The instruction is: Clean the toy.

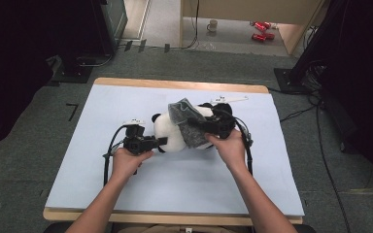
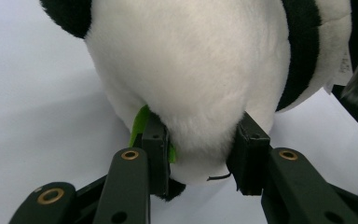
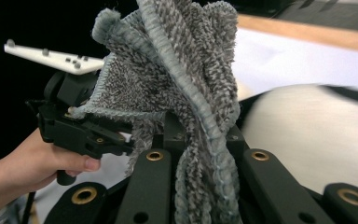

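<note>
Wiping the plush panda with the grey cloth while the other gripper held it steady

The plush panda lay at the centre of the surface, just right of the left gripper, whose jaws were clamped on its white body. The right gripper was shut tight on the bunched grey cloth, held over the panda's right side. The step called for a firm left hold, light cloth pressure, and strokes drawn along the pile so the panda would not twist free.

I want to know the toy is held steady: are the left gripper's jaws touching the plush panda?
Touching. In the left gripper view, the left gripper has both pads pressed into the plush panda, denting its white fur.
</note>
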